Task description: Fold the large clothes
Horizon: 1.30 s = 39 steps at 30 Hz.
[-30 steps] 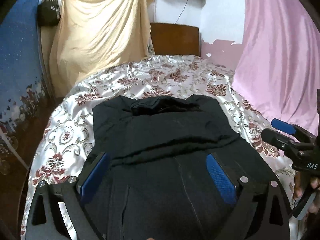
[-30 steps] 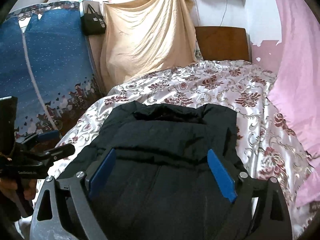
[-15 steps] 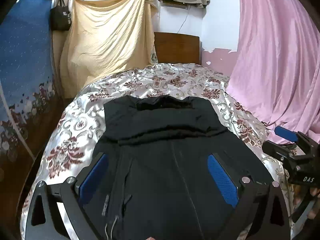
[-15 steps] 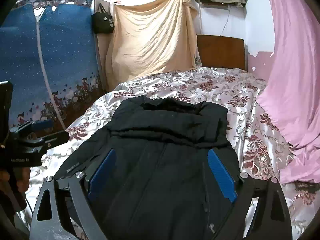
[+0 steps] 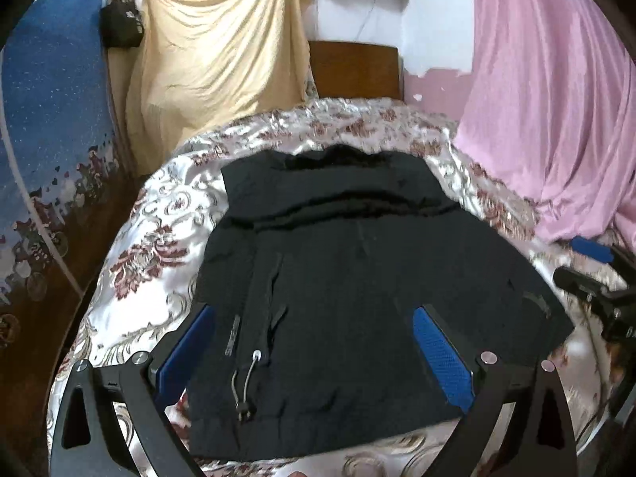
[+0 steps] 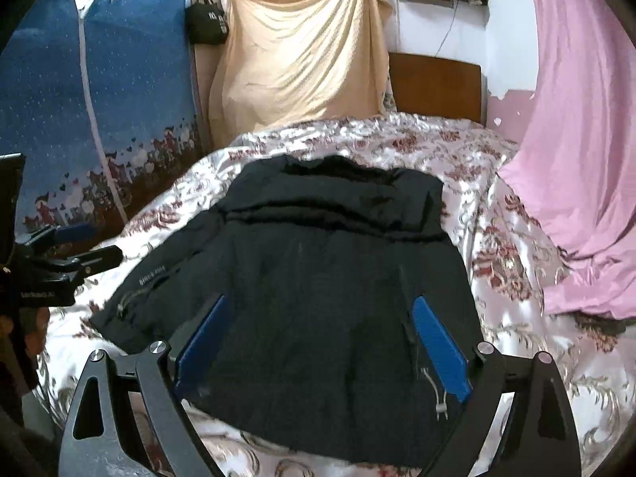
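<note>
A black jacket (image 5: 357, 278) lies flat on the bed, collar at the far end, hem nearest me; it also shows in the right wrist view (image 6: 330, 278). A drawstring cord (image 5: 246, 381) rests near its hem. My left gripper (image 5: 314, 342) is open and empty, held above the jacket's near hem. My right gripper (image 6: 322, 342) is open and empty above the same hem. The right gripper also shows at the right edge of the left wrist view (image 5: 588, 266), and the left gripper at the left edge of the right wrist view (image 6: 75, 246).
The bed has a floral satin cover (image 5: 159, 238) and a wooden headboard (image 5: 353, 69). A pink cloth (image 5: 556, 99) hangs on the right, a yellow cloth (image 5: 214, 63) behind, a blue wardrobe (image 6: 91, 99) on the left with a black bag (image 6: 206, 20).
Both grippers have pulled back and risen from the jacket. Its near hem and the bedcover below it have come into view. Both stay open.
</note>
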Motion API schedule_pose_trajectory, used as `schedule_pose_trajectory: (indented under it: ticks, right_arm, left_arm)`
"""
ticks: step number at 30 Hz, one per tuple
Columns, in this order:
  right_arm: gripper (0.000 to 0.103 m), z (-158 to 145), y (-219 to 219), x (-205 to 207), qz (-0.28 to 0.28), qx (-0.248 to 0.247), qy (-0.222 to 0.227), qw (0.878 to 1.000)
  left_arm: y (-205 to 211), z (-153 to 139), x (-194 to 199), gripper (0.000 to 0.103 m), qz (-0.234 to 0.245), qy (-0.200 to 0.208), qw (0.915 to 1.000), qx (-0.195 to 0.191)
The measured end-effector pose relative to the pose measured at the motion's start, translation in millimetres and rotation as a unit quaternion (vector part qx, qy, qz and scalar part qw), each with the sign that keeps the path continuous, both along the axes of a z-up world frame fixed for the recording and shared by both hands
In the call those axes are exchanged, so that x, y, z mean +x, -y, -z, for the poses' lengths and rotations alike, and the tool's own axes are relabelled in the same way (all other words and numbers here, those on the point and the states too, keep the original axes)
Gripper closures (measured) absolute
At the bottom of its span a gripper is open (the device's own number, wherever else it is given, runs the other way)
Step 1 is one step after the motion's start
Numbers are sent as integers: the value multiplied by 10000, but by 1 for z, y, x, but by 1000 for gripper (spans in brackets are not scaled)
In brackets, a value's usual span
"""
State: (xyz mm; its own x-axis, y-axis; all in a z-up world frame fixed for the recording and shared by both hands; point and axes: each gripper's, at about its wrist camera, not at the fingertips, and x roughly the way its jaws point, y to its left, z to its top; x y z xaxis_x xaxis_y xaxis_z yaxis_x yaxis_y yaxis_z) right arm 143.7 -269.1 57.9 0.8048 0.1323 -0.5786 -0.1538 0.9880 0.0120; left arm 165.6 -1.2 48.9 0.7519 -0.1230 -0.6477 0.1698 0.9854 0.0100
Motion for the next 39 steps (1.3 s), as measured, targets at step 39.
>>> schedule_pose_trajectory:
  ticks: [39]
  right_arm:
    - [3,109,35,-16,-146,-1209,-2145,9691]
  left_arm:
    - [-28,103,-5,0,846,-1553,9710,1608]
